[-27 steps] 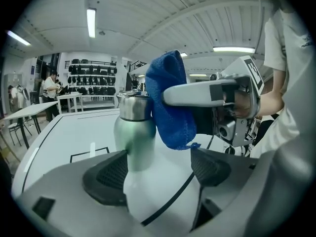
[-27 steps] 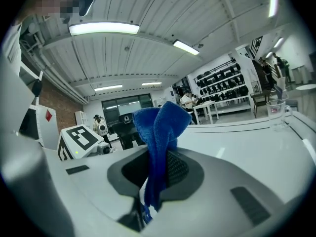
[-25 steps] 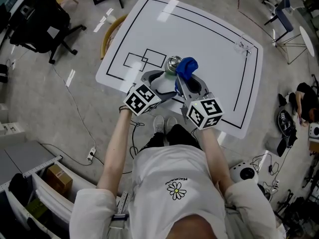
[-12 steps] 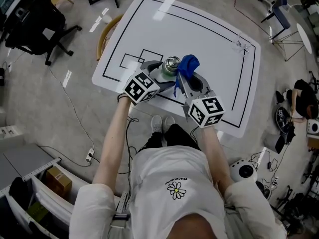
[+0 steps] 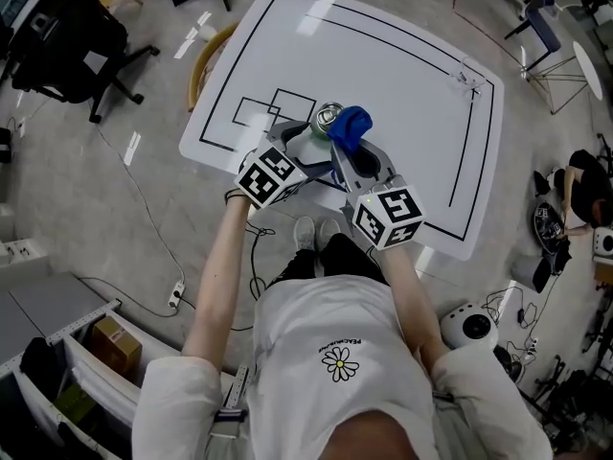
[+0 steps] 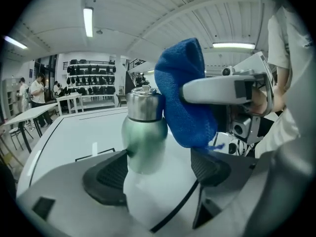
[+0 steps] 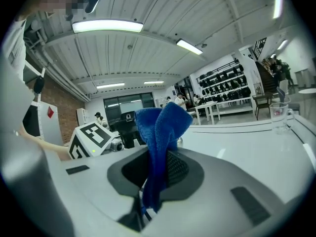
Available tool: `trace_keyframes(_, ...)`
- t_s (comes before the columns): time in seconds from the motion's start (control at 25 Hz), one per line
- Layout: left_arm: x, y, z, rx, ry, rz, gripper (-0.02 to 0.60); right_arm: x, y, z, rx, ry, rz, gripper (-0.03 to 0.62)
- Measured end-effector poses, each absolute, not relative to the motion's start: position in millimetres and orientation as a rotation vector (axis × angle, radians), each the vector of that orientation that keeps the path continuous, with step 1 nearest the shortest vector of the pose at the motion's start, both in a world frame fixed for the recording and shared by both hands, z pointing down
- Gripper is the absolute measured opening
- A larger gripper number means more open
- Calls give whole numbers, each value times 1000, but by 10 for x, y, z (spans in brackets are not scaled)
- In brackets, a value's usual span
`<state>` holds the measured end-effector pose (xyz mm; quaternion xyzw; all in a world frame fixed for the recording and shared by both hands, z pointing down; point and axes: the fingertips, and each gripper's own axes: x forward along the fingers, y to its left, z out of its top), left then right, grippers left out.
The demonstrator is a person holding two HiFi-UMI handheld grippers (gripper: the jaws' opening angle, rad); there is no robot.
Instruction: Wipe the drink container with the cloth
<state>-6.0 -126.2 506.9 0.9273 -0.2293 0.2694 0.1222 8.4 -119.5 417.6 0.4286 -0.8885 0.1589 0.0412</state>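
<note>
Wiping step in hand. The green, steel-capped drink bottle stands on the white counter between the left claw's wide, unclamped jaws. The right claw pinches a blue terry cloth against the bottle's shoulder. We judge a downward stroke comes next. Against half a second ago, the cloth sits closer over the bottle.

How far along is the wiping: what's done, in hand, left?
Done: right gripper is shut on the cloth. In hand: the cloth meets the bottle's neck; the bottle stands between the left gripper's open jaws. Left: probably the lower body, which the cloth isn't touching.
</note>
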Motion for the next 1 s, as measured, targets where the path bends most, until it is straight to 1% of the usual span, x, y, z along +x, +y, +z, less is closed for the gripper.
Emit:
trace_keyframes(0.2, -28, -987, 5067, 2715, -622, 816, 388, 83, -1205, 4170, 1311, -2712, 478, 43)
trace_keyframes(0.36, 91, -874, 5034, 2739, -572, 778, 388, 51, -1199, 4155, 1300, -2717, 477, 43)
trace_keyframes(0.64, -276, -1359, 4913, 2691, -772, 696, 388, 82, -1201, 4158, 1290, -2714, 474, 43)
trace_keyframes(0.8, -133, -1558, 4996, 2695, -707, 713, 388, 128, -1221, 4174, 1293, -2707, 467, 43)
trace_keyframes(1.0, 4, -1451, 5096, 2698, -622, 760, 388, 227, -1296, 4204, 1328, -2683, 464, 43)
